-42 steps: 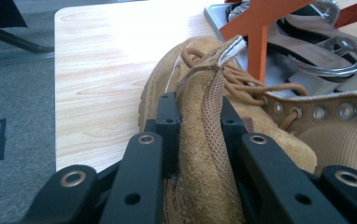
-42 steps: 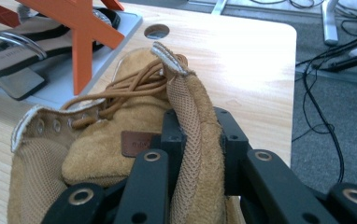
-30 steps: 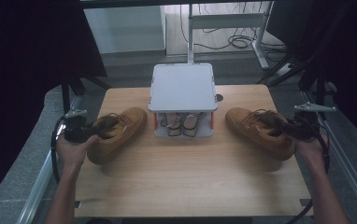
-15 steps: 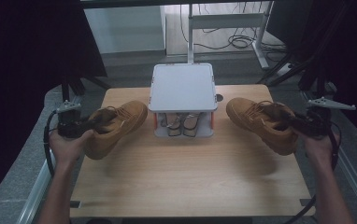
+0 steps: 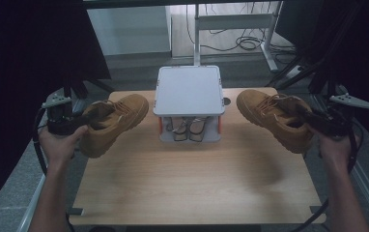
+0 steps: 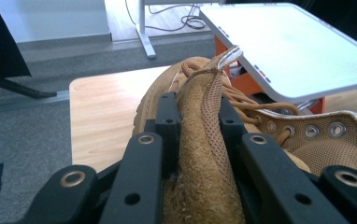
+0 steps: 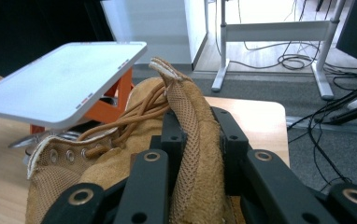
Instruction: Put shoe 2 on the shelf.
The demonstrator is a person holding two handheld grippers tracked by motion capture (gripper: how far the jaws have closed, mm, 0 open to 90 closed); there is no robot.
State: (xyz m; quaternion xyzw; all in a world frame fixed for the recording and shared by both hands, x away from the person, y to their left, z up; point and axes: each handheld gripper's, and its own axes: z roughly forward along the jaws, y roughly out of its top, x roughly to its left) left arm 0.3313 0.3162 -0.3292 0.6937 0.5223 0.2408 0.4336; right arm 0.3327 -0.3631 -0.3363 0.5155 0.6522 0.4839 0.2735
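The left boot (image 5: pixel 112 123), tan suede with laces, hangs off the wooden table (image 5: pixel 192 188) in the left gripper (image 5: pixel 78 122), toe pointing away from the jaws toward the white-lidded box. In the left gripper view the two black jaws stand partly closed, pinching the collar of the boot (image 6: pixel 204 154) between the pads, with the eyelets and padded mouth of the boot just right of the jaws. The left hand (image 5: pixel 59 145) grips the tool from below, at the table's left edge.

Between the two tools sits the box (image 5: pixel 189 92) with its flat white lid and orange corners, wire parts showing underneath.

The right boot (image 5: pixel 274 118) is held up the same way by the right gripper (image 5: pixel 318 121), toe aimed inward toward the box. In the right gripper view its jaws are likewise partly closed on the mesh-lined collar (image 7: pixel 193 140), laces spilling left of the jaws. The right hand (image 5: pixel 334 147) holds that tool near the table's right edge
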